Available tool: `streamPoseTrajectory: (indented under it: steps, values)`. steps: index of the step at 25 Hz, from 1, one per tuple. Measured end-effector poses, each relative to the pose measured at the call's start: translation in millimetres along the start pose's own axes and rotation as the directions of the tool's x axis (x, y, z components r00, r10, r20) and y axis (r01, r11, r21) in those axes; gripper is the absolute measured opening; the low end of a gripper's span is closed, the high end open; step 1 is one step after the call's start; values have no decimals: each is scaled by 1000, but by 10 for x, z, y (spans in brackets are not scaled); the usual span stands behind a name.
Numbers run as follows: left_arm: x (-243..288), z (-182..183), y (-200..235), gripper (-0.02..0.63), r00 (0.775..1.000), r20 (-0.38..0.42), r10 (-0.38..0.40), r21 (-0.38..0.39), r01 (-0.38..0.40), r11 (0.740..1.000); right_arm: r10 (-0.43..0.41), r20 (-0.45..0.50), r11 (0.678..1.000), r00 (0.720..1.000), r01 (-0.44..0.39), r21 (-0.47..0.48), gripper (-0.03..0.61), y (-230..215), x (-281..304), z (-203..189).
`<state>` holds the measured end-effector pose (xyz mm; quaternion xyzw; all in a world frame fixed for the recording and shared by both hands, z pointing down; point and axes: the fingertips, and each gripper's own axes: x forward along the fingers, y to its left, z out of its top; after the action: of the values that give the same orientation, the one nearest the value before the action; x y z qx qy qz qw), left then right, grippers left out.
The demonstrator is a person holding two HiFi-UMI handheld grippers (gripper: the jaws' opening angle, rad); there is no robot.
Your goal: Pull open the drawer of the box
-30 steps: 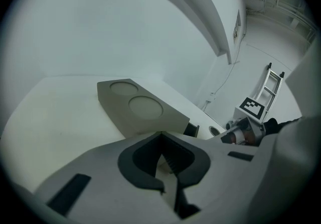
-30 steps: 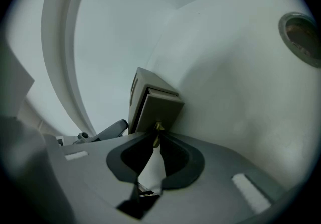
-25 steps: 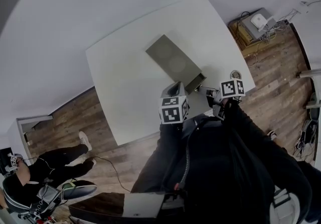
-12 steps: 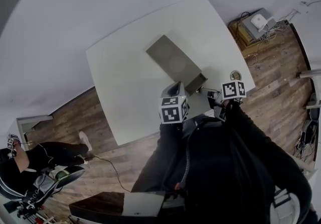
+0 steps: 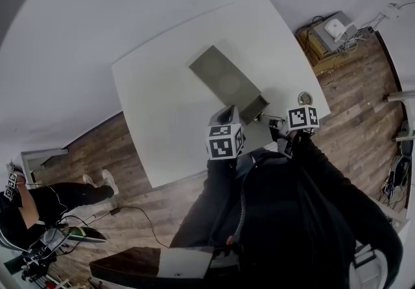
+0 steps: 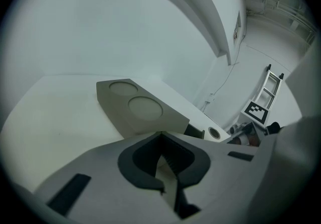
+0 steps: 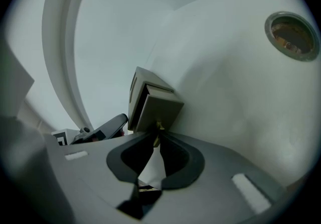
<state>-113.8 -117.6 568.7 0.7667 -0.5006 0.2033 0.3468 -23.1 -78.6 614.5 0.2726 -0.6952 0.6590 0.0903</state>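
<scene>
Drawer [image 5: 254, 107] out slightly further, prob.; R tool [image 7: 157, 132] clamped on its knob [image 7: 158, 125]; L tool [image 6: 162, 147] together, near box [image 6: 140, 110].

the box [image 5: 227, 80] lies on the worktop [image 5: 162, 100], its drawer [image 5: 254, 107] sticking out of the end nearest the person. the right gripper [image 7: 157, 130] is before the drawer, jaws on its knob [image 7: 158, 126]; the left gripper [image 6: 161, 135] is just left of that end. a round disc [image 5: 304, 96] lies right of the drawer, near the worktop's corner.

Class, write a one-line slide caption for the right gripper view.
Right tool grips the knob of the box's part-open drawer.
</scene>
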Motion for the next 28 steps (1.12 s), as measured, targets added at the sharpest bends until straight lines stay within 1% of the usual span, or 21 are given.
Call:
streamPoseTrajectory:
  steps: [7,16,21,26,28]
  values:
    - [35,29,-25,-2,1000,-4,-10,11,10,1000,2,-1,1000,1000,-2,1,41,10,-2,-16]
    - [65,29,-34,-2,1000,-8,-19,6,19,1000,0,-4,1000,1000,0,5,41,-13,-24,-14]
    - [-39,-11,-74,-2,1000,-4,-18,15,18,1000,4,1,1000,1000,-4,-2,41,27,-80,-117]
    - [-88,-26,-90,-2,1000,11,-15,-9,15,1000,1,-1,1000,1000,-1,-1,41,32,-119,-173]
    - [-79,-20,-85,-2,1000,17,-8,-4,8,1000,2,0,1000,1000,-2,-2,41,25,-122,-169]
